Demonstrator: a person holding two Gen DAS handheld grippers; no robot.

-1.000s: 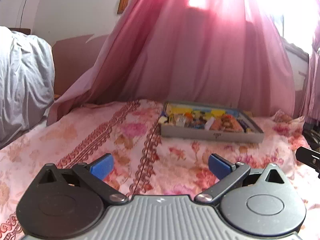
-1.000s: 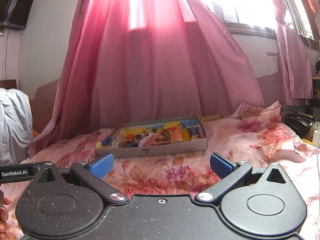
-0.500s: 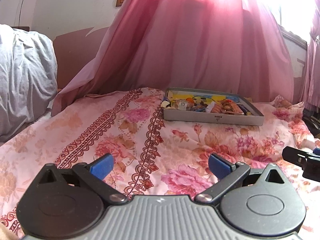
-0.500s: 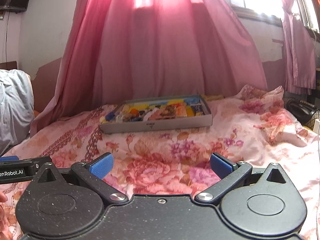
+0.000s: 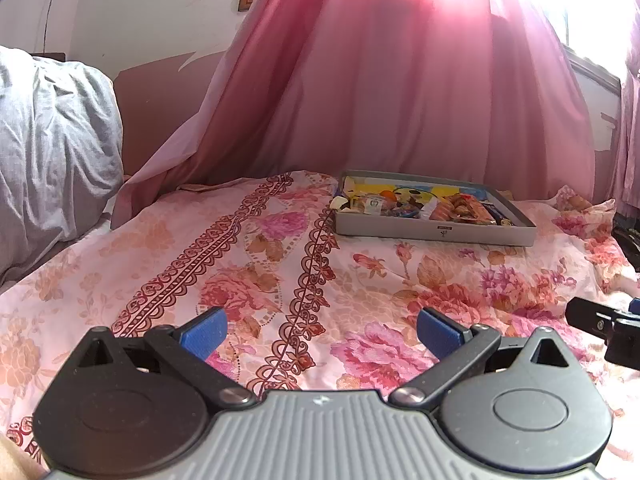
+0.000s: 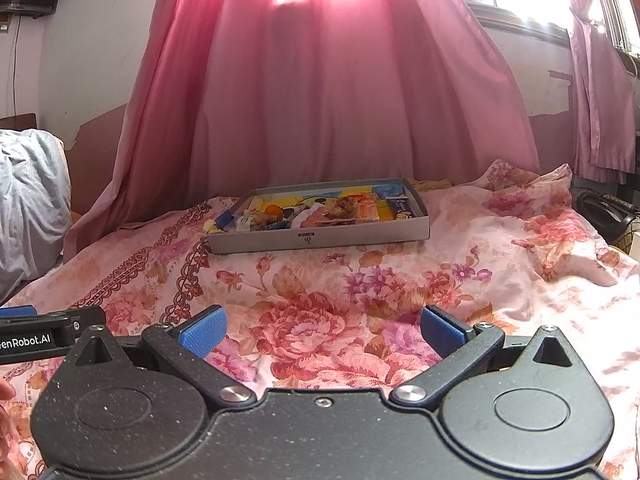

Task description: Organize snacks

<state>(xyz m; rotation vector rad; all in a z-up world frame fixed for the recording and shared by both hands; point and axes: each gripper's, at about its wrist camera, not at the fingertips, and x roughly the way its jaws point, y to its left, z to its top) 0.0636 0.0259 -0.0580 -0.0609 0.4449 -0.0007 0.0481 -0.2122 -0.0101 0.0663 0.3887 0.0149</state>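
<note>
both pairs of our blue fingers [image 5: 204, 330] stand wide and hold nothing, left gripper [image 5: 320, 330] and right gripper [image 6: 322, 330] low over the floral bedspread [image 6: 320, 280]. farther off, the snacks [image 6: 320, 210] lie jumbled in a grey tray [image 6: 320, 238] by the pink curtain [image 6: 320, 100]. we judge sorting either pending or finished.

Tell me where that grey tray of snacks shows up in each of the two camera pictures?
Left wrist view: grey tray right of centre, on the floral bedspread.
Right wrist view: tray at centre, slightly left.
Shared landmark: the pink curtain hanging behind the tray in both.
</note>
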